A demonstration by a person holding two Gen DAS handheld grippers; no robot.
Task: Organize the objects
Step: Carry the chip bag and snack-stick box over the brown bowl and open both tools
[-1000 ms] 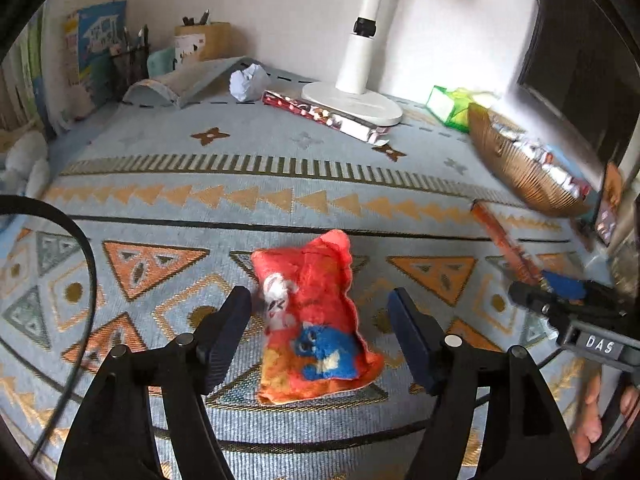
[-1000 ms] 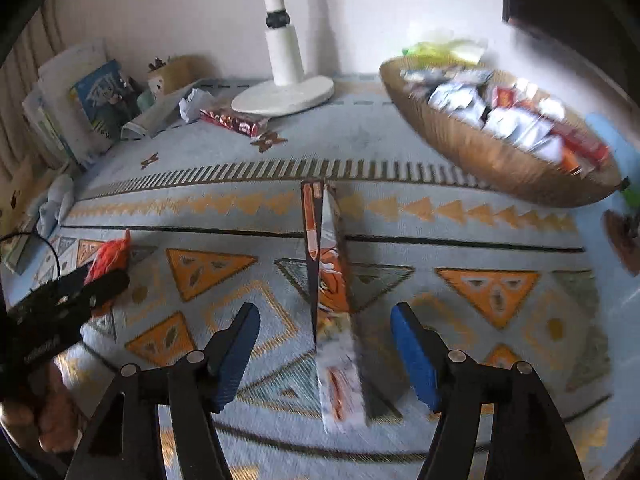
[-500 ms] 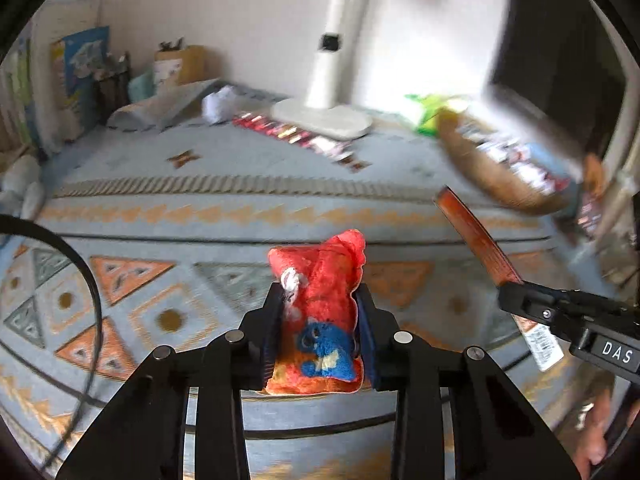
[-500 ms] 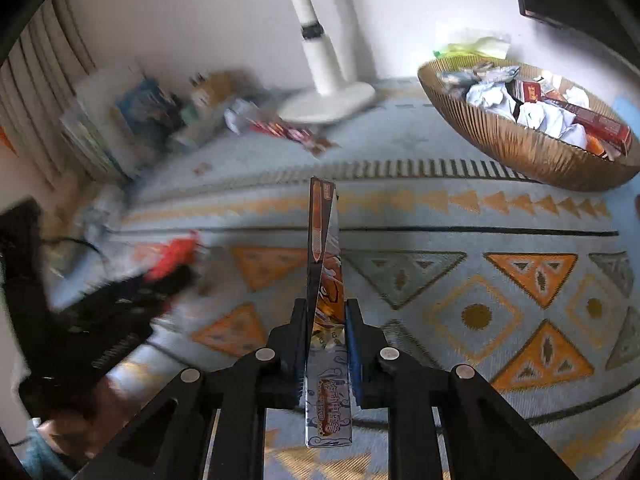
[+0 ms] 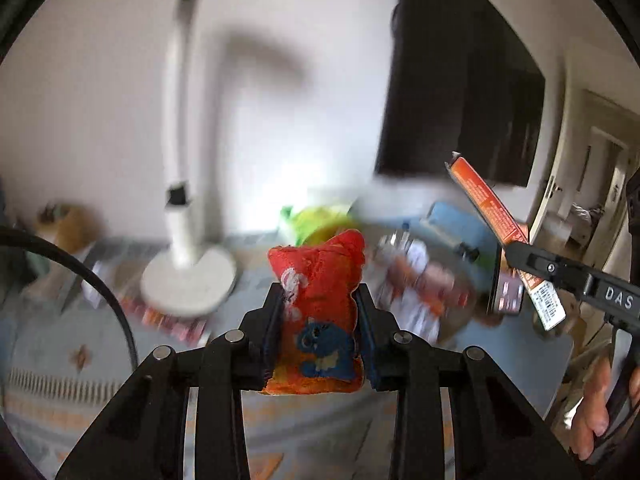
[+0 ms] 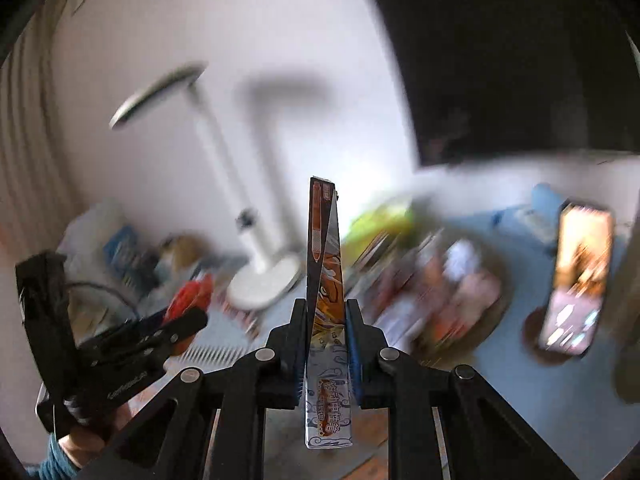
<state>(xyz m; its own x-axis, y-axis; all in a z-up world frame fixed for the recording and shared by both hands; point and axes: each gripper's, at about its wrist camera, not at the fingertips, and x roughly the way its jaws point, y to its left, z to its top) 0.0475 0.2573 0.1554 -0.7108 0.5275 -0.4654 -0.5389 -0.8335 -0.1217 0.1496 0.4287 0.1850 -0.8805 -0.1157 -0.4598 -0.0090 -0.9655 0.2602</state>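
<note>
- Wall [image 5: 100,120]: pale and blurred, it fills the upper part of both views behind the desk.
- Dark panel [image 5: 460,80]: a black, flat rectangle against the wall at upper right.
- Patterned cloth [image 5: 48,352]: blue-grey with orange motifs, it covers the desk surface below both grippers.
- Desk lamp [image 5: 188,280]: white, upright, with its round base on the cloth near the wall and its flat head at the top of the left wrist view.
- Basket [image 6: 432,300]: a blurred heap of wrapped items lies in it, right of centre and behind the grippers.
- Phone [image 6: 576,276]: propped upright at far right with its screen lit.
- Left gripper [image 5: 320,332]: its two fingers pinch the red pouch from both sides and hold it clear of the cloth.
- Right gripper [image 6: 326,340]: its fingers are pressed onto the long packet and hold it above the cloth.
- Long packet [image 6: 325,280]: narrow, orange and silver, standing nearly upright between the right fingers, with both ends jutting beyond them.
- Red pouch [image 5: 320,304]: soft and red with a blue cartoon figure, upright between the left fingers.
</note>
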